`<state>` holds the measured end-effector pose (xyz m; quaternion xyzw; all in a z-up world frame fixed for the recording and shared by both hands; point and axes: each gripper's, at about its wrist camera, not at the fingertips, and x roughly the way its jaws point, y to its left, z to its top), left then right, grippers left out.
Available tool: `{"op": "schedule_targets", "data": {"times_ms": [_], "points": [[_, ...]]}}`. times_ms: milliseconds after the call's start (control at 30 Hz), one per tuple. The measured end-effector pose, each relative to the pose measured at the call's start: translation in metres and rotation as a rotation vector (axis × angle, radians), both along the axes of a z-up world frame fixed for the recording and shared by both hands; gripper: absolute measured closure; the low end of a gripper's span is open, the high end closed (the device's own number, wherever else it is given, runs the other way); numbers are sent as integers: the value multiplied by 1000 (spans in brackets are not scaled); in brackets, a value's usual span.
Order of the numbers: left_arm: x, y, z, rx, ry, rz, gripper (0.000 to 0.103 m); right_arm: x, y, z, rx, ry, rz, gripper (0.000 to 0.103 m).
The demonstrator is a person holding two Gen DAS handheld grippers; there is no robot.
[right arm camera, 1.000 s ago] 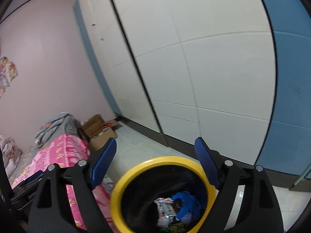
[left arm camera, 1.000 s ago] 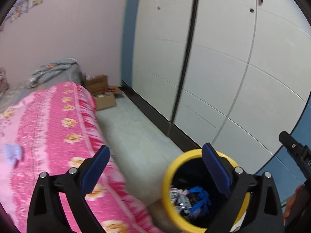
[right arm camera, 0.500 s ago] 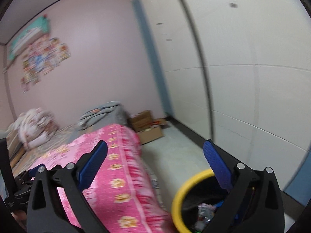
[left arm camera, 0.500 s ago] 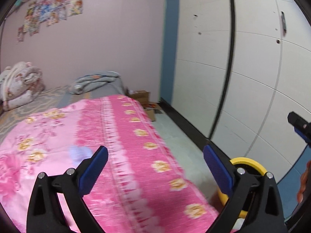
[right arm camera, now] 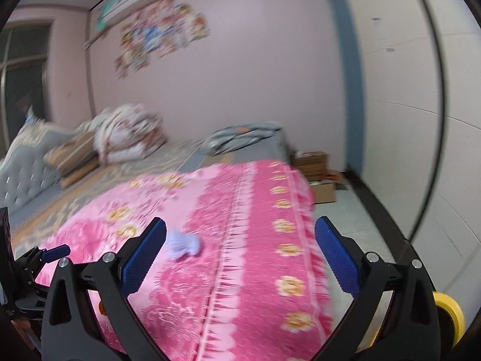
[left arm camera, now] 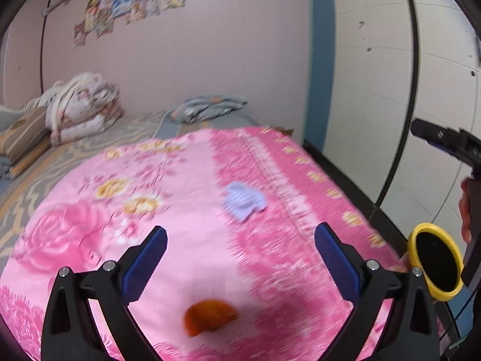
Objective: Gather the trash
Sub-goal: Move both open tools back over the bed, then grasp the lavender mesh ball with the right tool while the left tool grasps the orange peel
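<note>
A crumpled pale lilac piece of trash (left arm camera: 244,200) lies on the pink flowered blanket (left arm camera: 168,186), ahead of my left gripper (left arm camera: 240,258). An orange piece of trash (left arm camera: 209,320) lies close below, between the left fingers. The left gripper is open and empty above the bed. My right gripper (right arm camera: 240,255) is open and empty; the lilac piece (right arm camera: 183,244) lies just beside its left fingertip (right arm camera: 144,252). The yellow-rimmed trash bin (left arm camera: 436,266) stands on the floor at the bed's right side; it also shows in the right wrist view (right arm camera: 449,311).
Folded quilts (left arm camera: 81,105) and a grey pillow (left arm camera: 207,108) lie at the far end of the bed. Cardboard boxes (right arm camera: 315,174) sit on the floor by the white wardrobe doors (right arm camera: 421,120). The floor strip (right arm camera: 357,225) runs between bed and wardrobe.
Both grippers swung left from above the bin to over the bed. The lilac and orange pieces came into view; the bin slid to the right edge.
</note>
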<state>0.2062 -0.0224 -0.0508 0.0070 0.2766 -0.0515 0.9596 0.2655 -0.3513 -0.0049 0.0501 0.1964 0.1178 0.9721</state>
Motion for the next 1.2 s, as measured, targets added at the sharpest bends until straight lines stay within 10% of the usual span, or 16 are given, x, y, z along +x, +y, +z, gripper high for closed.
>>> {"op": "schedule_targets", "data": {"times_ms": [867,1033,1200], "points": [[43,62,-114,-242,219,-27,10,201,186,-144,-190,279,205,8],[49,57,-124,-241,256,-56,30,217,195,-172,-214,337,186,10],[53,50,-129,-218,283,-83,57,227,191,-184,-189,393,163,35]]}}
